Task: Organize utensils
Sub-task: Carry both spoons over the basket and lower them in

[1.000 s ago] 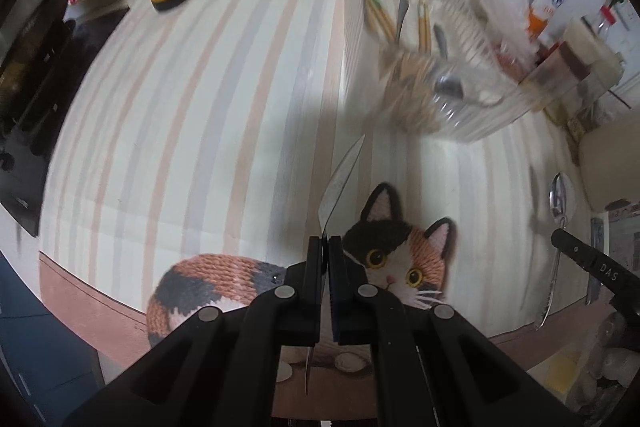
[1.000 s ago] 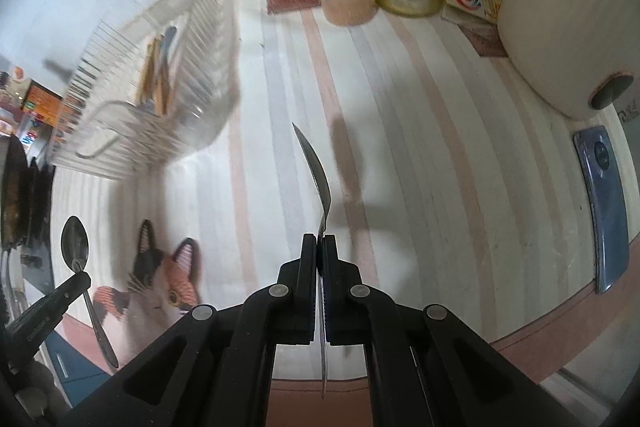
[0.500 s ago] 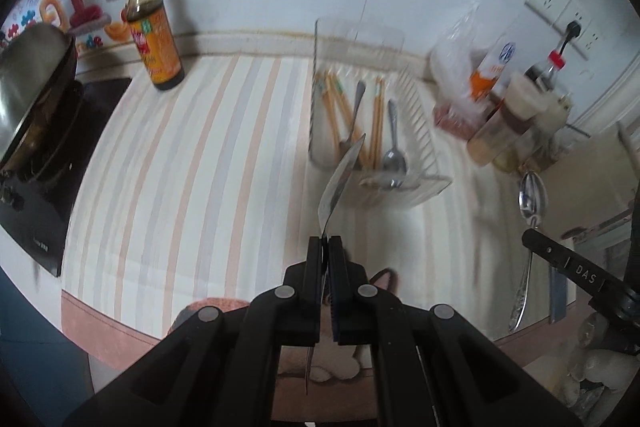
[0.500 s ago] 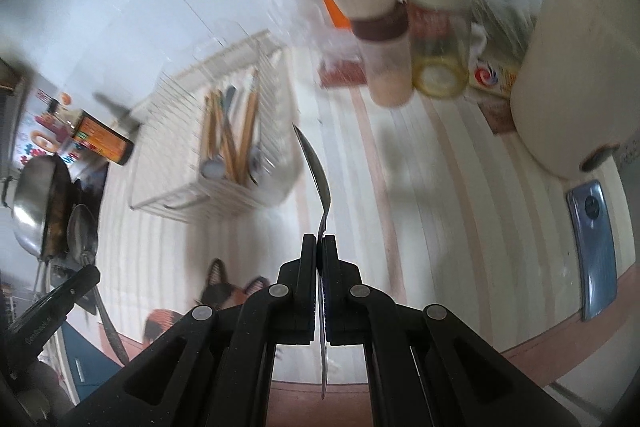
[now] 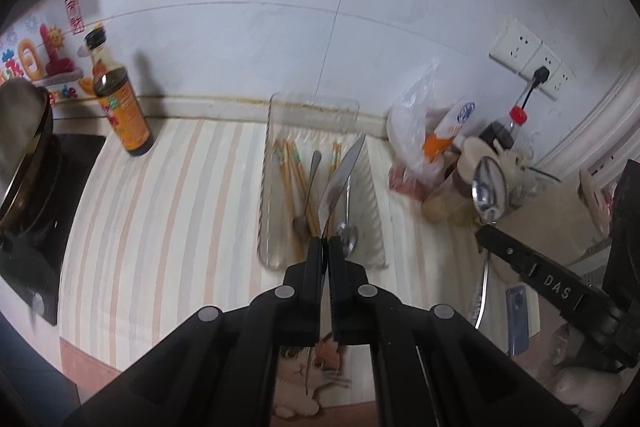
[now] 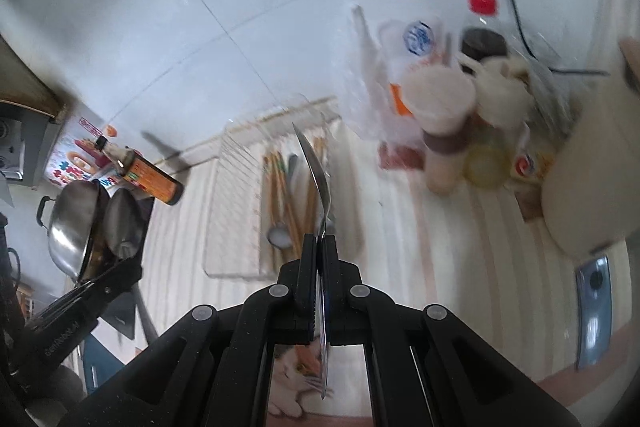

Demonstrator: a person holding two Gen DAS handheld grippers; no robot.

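Both grippers are rising since the earlier frames, so the clear rack (image 5: 320, 211) is now lying below and ahead. Left gripper (image 5: 325, 247) is pinching a spoon (image 5: 342, 173); right gripper (image 6: 319, 247) is clamping another spoon (image 6: 317, 171). Each handle is running back between closed jaws, bowl pointing far toward the rack on the striped counter (image 5: 172, 211), left one nearer.

My left black matt plastic gripper (image 5: 325, 243) clamps a polished, mirror-bright metal spoon (image 5: 340, 179); my right black matt plastic gripper (image 6: 319, 241) clamps another glossy steel spoon (image 6: 318, 173). Beyond sits a clear ribbed plastic tray (image 5: 370, 195) with smooth pale wooden chopsticks (image 5: 290, 167), on a satin striped countertop (image 5: 172, 211).
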